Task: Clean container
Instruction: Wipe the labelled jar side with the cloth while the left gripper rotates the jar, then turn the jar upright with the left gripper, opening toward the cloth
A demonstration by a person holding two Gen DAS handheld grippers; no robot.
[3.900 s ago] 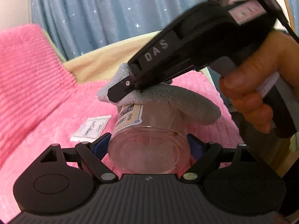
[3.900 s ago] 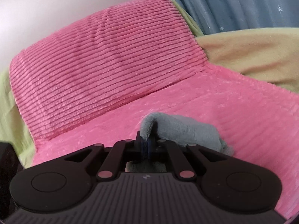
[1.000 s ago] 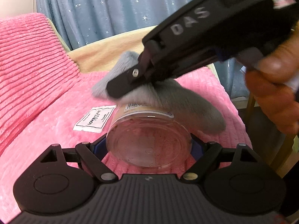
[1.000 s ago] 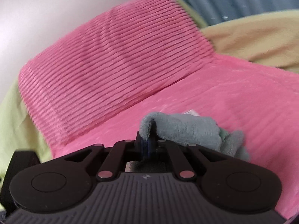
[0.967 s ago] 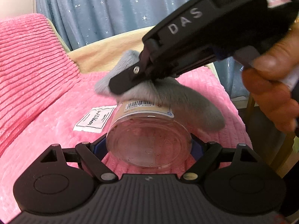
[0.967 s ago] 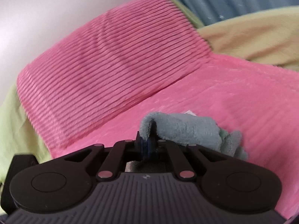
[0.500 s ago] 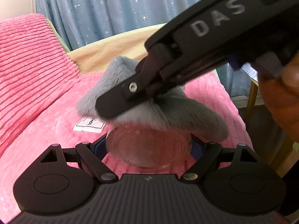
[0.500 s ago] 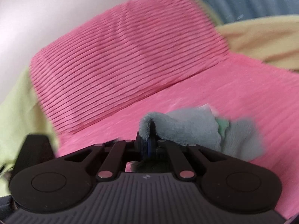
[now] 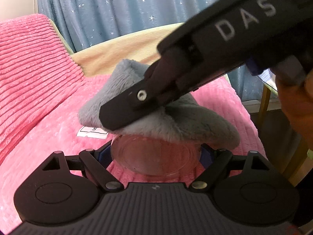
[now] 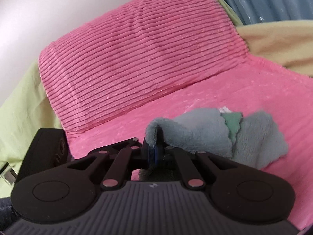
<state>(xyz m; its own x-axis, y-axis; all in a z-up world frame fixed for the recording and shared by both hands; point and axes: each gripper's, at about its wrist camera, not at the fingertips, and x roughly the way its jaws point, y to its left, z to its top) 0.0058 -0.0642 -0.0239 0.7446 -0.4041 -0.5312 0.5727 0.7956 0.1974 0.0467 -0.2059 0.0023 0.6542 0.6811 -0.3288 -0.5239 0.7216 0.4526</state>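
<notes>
Pink bedding (image 9: 39, 105) under left hand-held gripper (image 9: 156, 154) clamped on clear container (image 9: 154, 154), grey cloth (image 9: 176, 121) pressed over it; from right view, right hand-held gripper (image 10: 154, 148) pinched on cloth (image 10: 195, 133): best wiped with firm clamp, even pressure.

Left gripper (image 9: 155, 154) clamps clear container (image 9: 156, 156); grey cloth (image 9: 176, 117) covers it.
</notes>
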